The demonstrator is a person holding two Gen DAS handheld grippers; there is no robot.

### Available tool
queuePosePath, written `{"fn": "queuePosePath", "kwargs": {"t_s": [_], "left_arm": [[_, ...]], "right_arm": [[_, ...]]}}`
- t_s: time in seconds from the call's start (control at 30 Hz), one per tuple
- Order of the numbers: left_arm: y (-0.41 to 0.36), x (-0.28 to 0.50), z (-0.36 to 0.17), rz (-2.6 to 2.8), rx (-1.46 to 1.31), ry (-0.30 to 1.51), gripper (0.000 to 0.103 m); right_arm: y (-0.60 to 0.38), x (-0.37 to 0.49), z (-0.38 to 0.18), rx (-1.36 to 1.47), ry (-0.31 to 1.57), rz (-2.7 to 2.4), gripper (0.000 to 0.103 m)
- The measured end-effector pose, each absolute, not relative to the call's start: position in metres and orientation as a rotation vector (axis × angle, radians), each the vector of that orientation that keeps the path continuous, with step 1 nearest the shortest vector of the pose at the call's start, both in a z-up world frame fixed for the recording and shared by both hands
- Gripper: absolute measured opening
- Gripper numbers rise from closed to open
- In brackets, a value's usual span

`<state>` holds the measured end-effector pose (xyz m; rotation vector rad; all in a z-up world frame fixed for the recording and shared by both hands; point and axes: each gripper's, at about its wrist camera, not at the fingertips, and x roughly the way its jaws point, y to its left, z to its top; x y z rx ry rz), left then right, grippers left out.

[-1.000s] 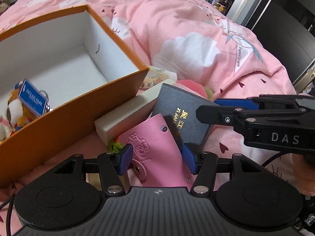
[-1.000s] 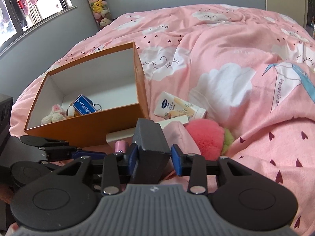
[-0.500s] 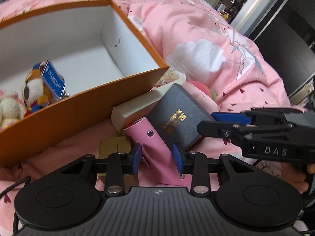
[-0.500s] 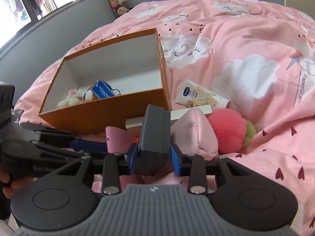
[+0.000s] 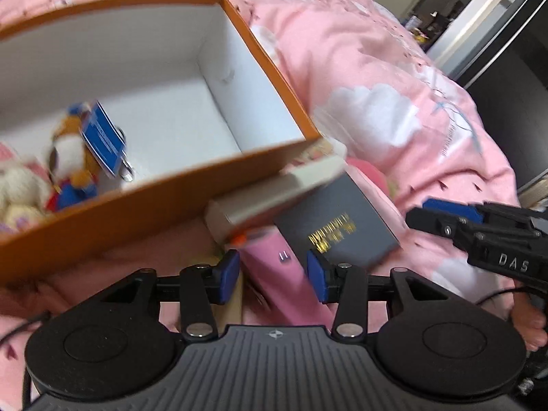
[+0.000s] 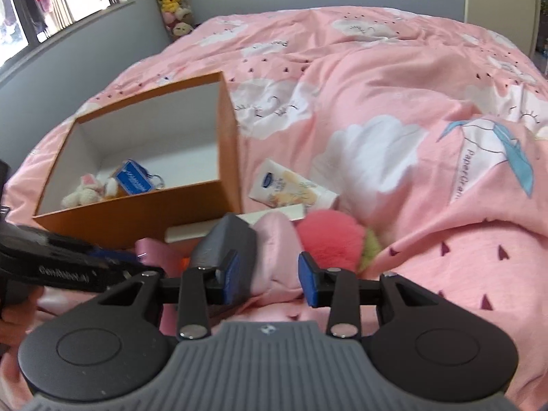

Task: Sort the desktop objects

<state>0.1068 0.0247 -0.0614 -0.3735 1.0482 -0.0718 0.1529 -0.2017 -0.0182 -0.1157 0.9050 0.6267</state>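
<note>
My left gripper (image 5: 273, 275) has a pink leather key case (image 5: 279, 291) squeezed between its blue pads, and its jaws are opening. A dark book with gold lettering (image 5: 335, 226) lies just beyond, against a long white box (image 5: 274, 191). In the right wrist view my right gripper (image 6: 269, 277) is open. The dark book (image 6: 222, 246) stands mostly outside its left pad, and only pink bedding shows in the gap. From the left wrist view the right gripper (image 5: 431, 214) ends beside the book's right corner. The orange box (image 5: 147, 215) sits open to the left.
Inside the orange box (image 6: 137, 212) lie plush toys (image 5: 68, 157) and a blue tag (image 5: 102, 137). A cream tube (image 6: 291, 188) and a red plush ball (image 6: 328, 239) rest on the pink quilt (image 6: 411, 85). A hand (image 5: 527, 328) holds the right gripper.
The left gripper went from wide around the flat pink case to squeezing it, then eased. The dark book, earlier clamped between the right pads, now stands off to their left.
</note>
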Motion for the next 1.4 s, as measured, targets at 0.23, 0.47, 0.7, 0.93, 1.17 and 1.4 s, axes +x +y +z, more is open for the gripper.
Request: {"fn": "queuePosePath", "kwargs": {"t_s": [0.23,0.47,0.7,0.93,1.17,1.4], "left_arm": [[0.028,0.123,-0.072,-0.059,-0.397,1.1,0.05],[0.024,0.112,-0.072,-0.053,-0.383,1.075,0.041],[0.032,0.092,-0.052,-0.027,-0.409,0.974,0.022],[0.035,0.073,-0.014,-0.025,-0.368,0.821,0.017],[0.037,0.055,0.027,-0.017,-0.331,0.657,0.017],[0.048,0.043,0.047,0.028,-0.306,0.575,0.017]], "right_arm": [[-0.198,0.173,-0.049,-0.074,1.013,0.608,0.043],[-0.192,0.173,-0.057,-0.081,1.008,0.614,0.039],[-0.189,0.148,-0.023,-0.168,0.841,0.611,0.036],[-0.196,0.136,0.017,-0.223,0.655,0.525,0.036],[-0.209,0.133,0.041,-0.102,0.618,0.559,0.036],[-0.192,0.134,0.045,0.046,0.664,0.697,0.036]]}}
